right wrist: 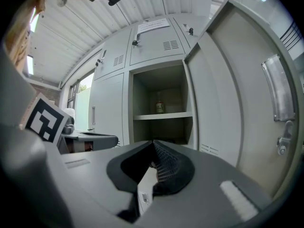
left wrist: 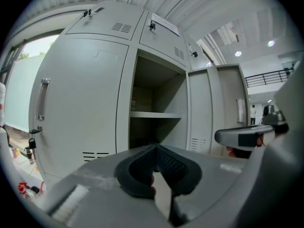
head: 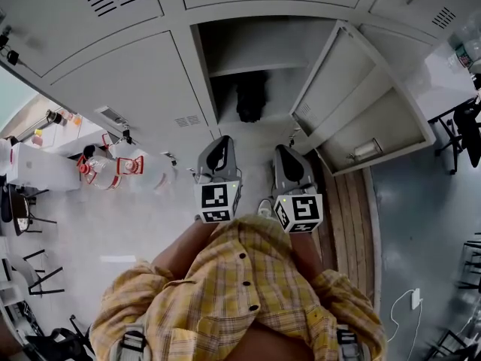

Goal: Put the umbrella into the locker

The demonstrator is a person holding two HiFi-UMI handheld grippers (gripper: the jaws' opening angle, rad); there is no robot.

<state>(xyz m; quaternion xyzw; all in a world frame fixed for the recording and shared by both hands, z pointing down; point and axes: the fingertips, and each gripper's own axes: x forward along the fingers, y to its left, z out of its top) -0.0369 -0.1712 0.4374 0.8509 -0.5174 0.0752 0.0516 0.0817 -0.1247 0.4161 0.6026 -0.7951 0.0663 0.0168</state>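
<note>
Umbrella (head: 250, 96) inside open locker (head: 233, 47), well beyond left claw (head: 219, 143) and right claw (head: 285, 150), both closed, empty

Landmark: the open locker (head: 248, 40). A shelf (head: 259, 68) crosses its interior. A bottle (right wrist: 159, 107) stands on that shelf, and the umbrella (head: 251, 96) sits in the compartment below it. The door (head: 361, 104) hangs open at the locker's right, with closed lockers (head: 128, 81) at its left. The left gripper (head: 219, 143) and right gripper (head: 285, 152) are side by side before the opening, outside it.
</note>
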